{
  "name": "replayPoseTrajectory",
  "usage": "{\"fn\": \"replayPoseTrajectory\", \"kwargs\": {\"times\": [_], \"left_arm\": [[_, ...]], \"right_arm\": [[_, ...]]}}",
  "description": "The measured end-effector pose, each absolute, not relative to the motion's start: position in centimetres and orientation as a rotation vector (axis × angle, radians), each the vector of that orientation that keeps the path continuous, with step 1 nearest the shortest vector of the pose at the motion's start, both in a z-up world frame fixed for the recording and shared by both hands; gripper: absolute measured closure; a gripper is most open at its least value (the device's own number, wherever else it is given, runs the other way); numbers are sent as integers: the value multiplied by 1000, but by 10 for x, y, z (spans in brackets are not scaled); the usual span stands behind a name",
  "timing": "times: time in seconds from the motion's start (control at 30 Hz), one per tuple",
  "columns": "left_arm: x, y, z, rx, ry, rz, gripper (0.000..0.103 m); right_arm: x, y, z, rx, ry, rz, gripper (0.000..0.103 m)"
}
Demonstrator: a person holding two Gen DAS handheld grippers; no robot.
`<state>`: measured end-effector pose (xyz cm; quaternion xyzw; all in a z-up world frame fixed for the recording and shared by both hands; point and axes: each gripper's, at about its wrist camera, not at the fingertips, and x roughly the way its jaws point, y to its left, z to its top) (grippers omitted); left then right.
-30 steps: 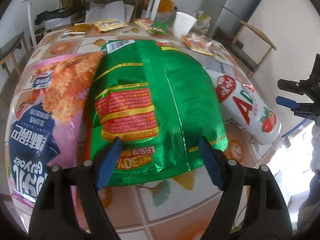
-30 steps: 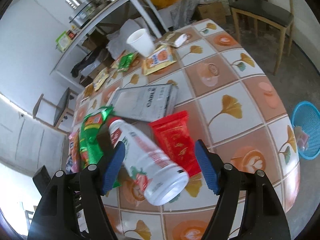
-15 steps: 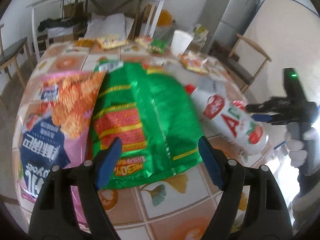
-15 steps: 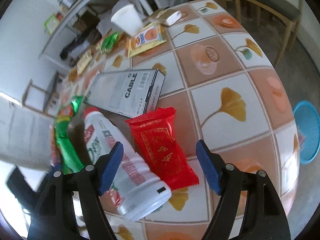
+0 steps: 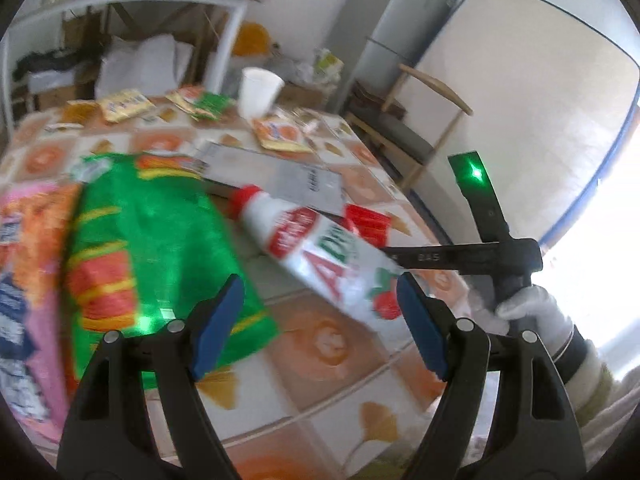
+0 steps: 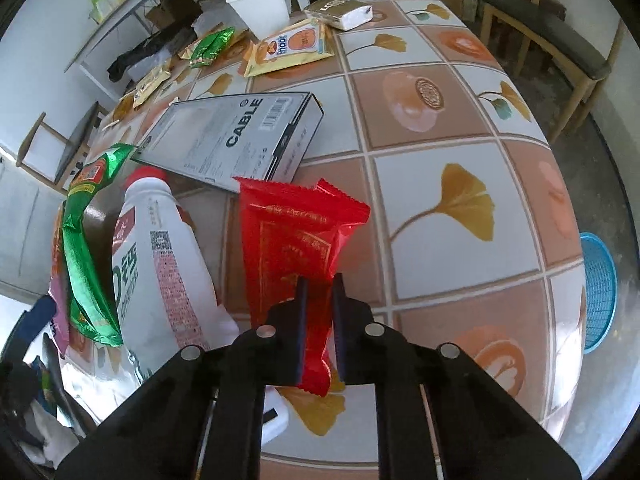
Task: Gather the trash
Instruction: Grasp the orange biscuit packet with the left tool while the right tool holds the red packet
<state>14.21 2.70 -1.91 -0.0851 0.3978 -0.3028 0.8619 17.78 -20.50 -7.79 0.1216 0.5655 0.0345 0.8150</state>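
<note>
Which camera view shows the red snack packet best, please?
The right wrist view. There the red snack packet fills the centre, its near end pinched in the closed jaws of the right gripper. The left wrist view shows only a blurred red corner behind the white bottle.

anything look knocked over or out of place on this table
Yes: the white bottle lies on its side, red cap towards the cable box, which sits askew across the tiles. Wrappers are scattered around the upright paper cup.
</note>
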Motion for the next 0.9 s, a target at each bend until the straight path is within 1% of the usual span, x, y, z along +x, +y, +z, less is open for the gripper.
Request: {"fn": "replayPoseTrajectory", "kwargs": {"times": [0.1, 0.33, 0.4, 0.77, 0.9], "left_arm": [[145, 9, -24, -163, 856, -655, 29], [144, -7, -28, -133, 860, -664, 29], [144, -11, -29, -113, 865, -653, 29], [143, -21, -29, -103, 868, -657, 29], [143, -28, -25, -92, 859, -672, 29]], "right_arm": [[170, -201, -78, 275, 1197, 69, 92], [148, -187, -78, 286, 1201, 123, 94], [146, -195, -79, 316, 1199, 118, 95], [135, -259, -84, 503, 1142, -3, 95], [131, -271, -86, 599, 1121, 54, 92]]}}
